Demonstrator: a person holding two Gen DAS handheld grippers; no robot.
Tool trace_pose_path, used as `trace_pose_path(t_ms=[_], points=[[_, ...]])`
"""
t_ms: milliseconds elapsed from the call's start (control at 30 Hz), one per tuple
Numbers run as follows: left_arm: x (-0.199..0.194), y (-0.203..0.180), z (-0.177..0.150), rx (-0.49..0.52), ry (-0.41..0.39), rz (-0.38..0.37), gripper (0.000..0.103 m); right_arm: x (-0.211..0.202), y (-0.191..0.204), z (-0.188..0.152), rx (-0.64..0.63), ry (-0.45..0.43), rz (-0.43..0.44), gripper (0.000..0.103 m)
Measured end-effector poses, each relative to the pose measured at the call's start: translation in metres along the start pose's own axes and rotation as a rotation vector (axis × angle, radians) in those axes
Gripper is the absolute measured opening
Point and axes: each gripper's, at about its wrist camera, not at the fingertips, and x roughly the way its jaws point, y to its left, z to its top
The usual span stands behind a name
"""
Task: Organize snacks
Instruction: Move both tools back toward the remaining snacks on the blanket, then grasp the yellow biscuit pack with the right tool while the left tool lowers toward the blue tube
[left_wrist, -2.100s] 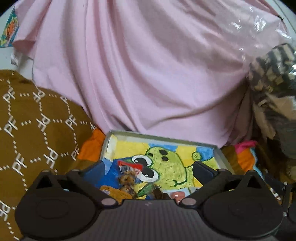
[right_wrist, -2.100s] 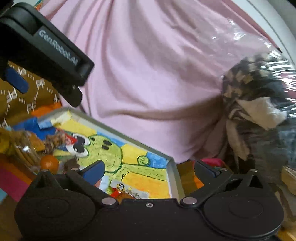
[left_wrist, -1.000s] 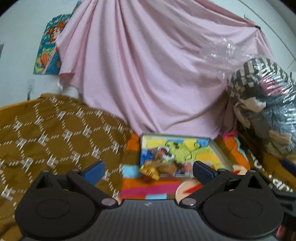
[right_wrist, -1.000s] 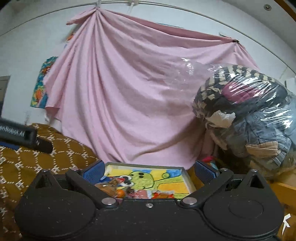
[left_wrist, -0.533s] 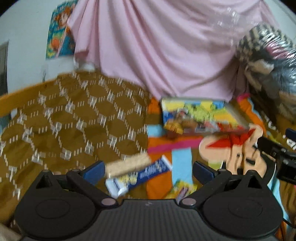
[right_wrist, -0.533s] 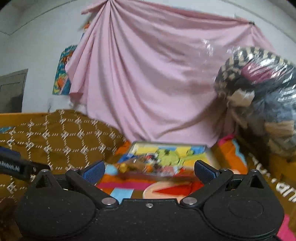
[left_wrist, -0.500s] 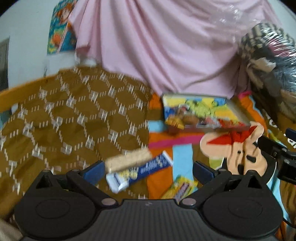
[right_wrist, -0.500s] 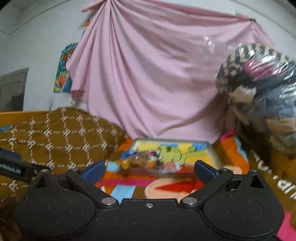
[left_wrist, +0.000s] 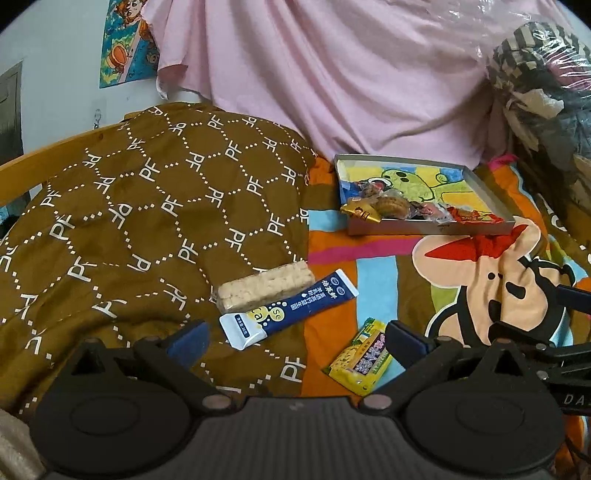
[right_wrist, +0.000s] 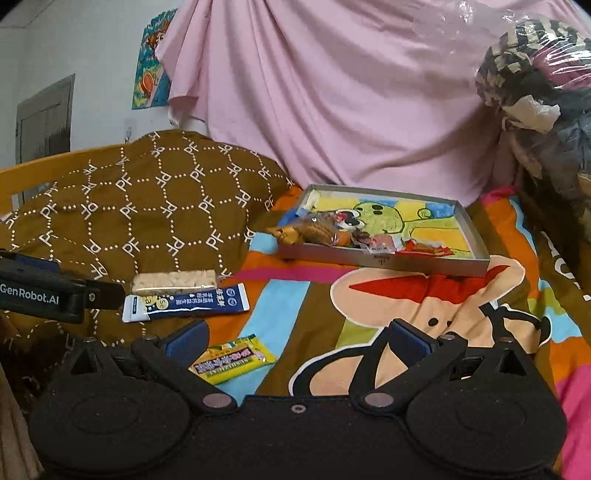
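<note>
Both empty: left gripper (left_wrist: 295, 338) and right gripper (right_wrist: 297, 338) spread wide. At frame centre, loose on the bedspread: pale wafer bar (left_wrist: 264, 288), touching blue sachet (left_wrist: 290, 308), yellow packet (left_wrist: 360, 360) lower right. Probably light, crinkly, slippery film; wafer likely brittle. Best pinched across the short width, gently. Upper right, tray (left_wrist: 424, 229) with snacks heaped, individual wrappers unreadable, some overlapped.

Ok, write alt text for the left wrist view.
The open left gripper hovers over three loose snacks on a bedspread: a pale rice cracker bar, a blue sachet and a yellow candy bar. Farther back, a shallow cartoon-printed tray holds more wrapped snacks, with a brown patterned quilt left and pink drape behind.
</note>
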Motion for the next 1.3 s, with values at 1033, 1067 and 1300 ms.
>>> trace_pose_path(t_ms=[1033,1067,1300], points=[[0.035,0.001,0.033,0.182,0.123,-0.053,0.103,0.012,0.0,-0.003,-0.028,0.058,0.033,0.102],[0.039,0.001,0.037,0.21,0.131,-0.065,0.103,0.014,0.001,-0.002,-0.034,0.059,0.037,0.102],[0.089,-0.013,0.046,0.466,0.27,-0.181,0.103,0.035,0.009,-0.004,-0.079,0.106,0.083,0.102]])
